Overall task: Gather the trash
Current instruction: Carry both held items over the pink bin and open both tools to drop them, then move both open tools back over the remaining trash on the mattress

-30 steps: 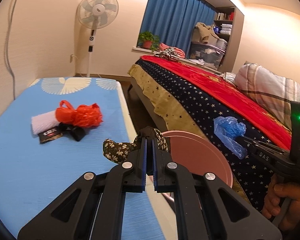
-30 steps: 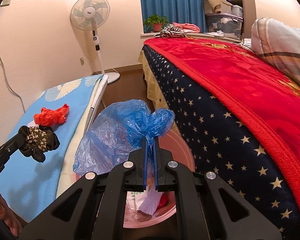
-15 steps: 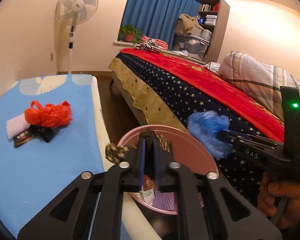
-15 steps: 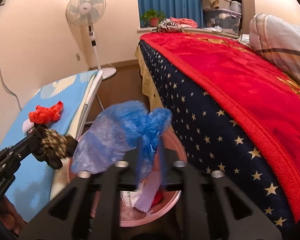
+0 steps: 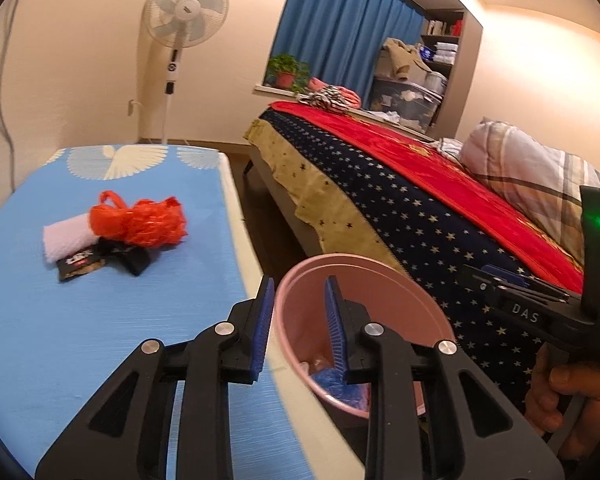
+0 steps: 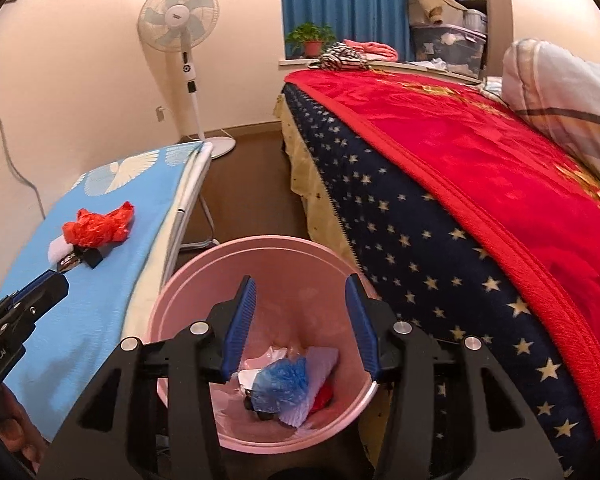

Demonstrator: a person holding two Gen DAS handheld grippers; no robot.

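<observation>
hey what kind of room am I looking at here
Most likely a bedroom in a home: a bed with a red and starry blanket and a plaid pillow, blue curtains behind a potted plant, and a standing fan.

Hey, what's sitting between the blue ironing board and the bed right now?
The pink bin stands in the gap between the ironing board and the bed, on brown floor, with the blue bag inside. The right wrist view shows it best.
</observation>
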